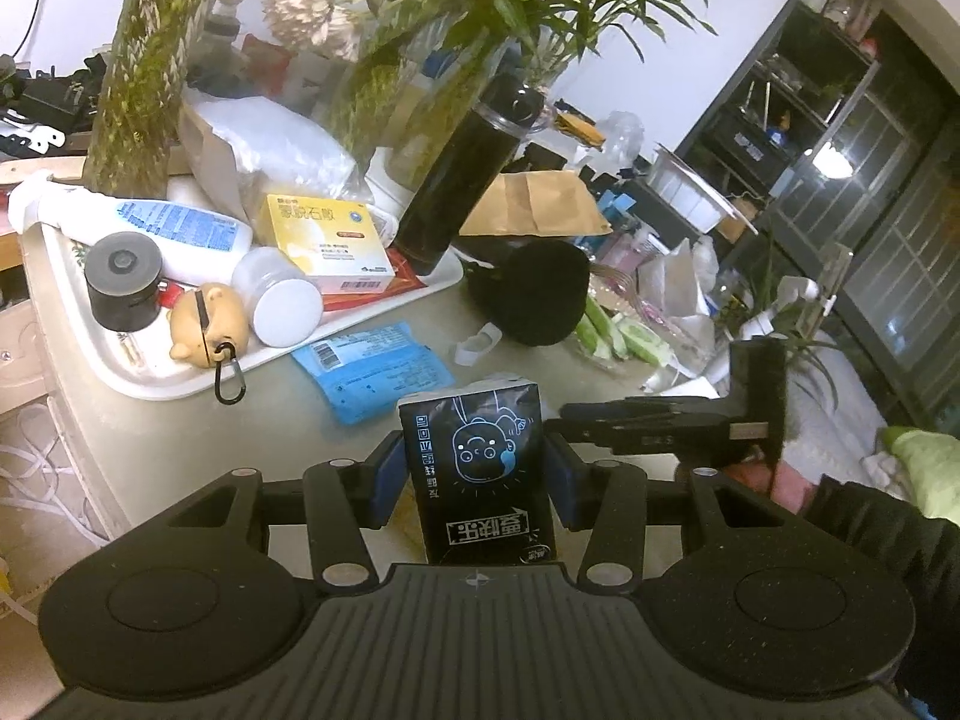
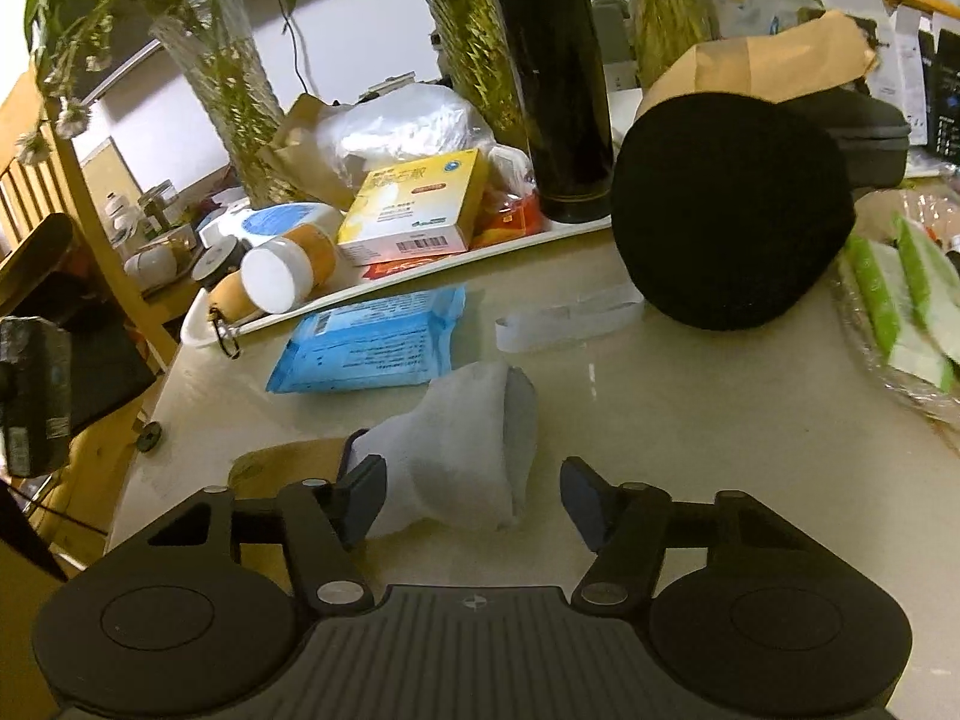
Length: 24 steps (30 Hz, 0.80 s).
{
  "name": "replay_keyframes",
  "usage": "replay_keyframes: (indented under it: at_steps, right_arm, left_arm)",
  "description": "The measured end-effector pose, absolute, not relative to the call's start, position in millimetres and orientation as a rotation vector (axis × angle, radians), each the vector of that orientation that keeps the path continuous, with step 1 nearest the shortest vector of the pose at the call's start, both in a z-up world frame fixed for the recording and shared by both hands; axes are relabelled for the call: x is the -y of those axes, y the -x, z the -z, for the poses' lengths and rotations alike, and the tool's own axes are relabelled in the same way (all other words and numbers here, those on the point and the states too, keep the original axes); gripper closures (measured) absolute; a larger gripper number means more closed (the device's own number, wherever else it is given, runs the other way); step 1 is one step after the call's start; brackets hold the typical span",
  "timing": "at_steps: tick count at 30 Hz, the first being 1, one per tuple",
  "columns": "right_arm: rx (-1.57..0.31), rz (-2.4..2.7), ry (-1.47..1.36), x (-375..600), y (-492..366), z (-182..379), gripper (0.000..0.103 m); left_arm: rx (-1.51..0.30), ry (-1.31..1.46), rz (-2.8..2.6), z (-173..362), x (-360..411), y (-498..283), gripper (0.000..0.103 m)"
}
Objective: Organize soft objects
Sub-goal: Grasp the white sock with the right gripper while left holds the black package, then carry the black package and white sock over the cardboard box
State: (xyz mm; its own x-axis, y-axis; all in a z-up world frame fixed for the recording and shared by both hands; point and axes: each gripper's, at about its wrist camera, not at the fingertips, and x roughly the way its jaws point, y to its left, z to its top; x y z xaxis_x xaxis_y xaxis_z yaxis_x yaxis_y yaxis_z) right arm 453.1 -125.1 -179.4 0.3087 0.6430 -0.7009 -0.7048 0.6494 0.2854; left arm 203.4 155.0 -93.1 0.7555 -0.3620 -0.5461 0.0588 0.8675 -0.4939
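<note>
- My left gripper [image 1: 474, 474] squeezes a black tissue pack [image 1: 477, 468] between its two blue pads, one on each side.
- The tissue pack has a blue drawing of a crying cartoon face and white Chinese writing. It is upside down to me, and I cannot read it.
- The pack is held up near the front edge of the table [image 1: 180, 420].
- My right gripper [image 2: 474, 498] is wide open and holds nothing.
- A white and grey sock [image 2: 462, 450] lies on the table near the front edge, between my right fingers. It touches the left pad and stays apart from the right one.
- A blue packet [image 2: 372, 342] with a barcode and tiny print lies flat just behind the sock, next to the tray [image 2: 420, 276].
- On the tray a yellow box [image 2: 414, 210] has Chinese letters and a barcode. The words are too blurry to read.
- A tall black bottle [image 2: 558, 90] stands on the tray's right end.
- A round black hat [image 2: 732, 204] sits on the table to the right of the tray.
- A little bear toy [image 1: 207, 324] with a clip lies at the tray's front edge.
</note>
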Motion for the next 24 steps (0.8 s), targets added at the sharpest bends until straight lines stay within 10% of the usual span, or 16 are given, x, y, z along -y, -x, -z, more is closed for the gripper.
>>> replay_keyframes:
  at_steps: [7,24]
  right_arm:
    - [-0.906,-0.883,0.022,114.9,-458.2,190.6,0.057]
    - [-0.768,-0.753,0.174,166.9,-399.1,99.7,0.06]
  left_arm:
    - [-0.676,0.474,0.237,92.6,-152.3,-204.2,0.056]
    - [-0.643,0.404,0.23,47.9,-140.3,-189.9,0.056]
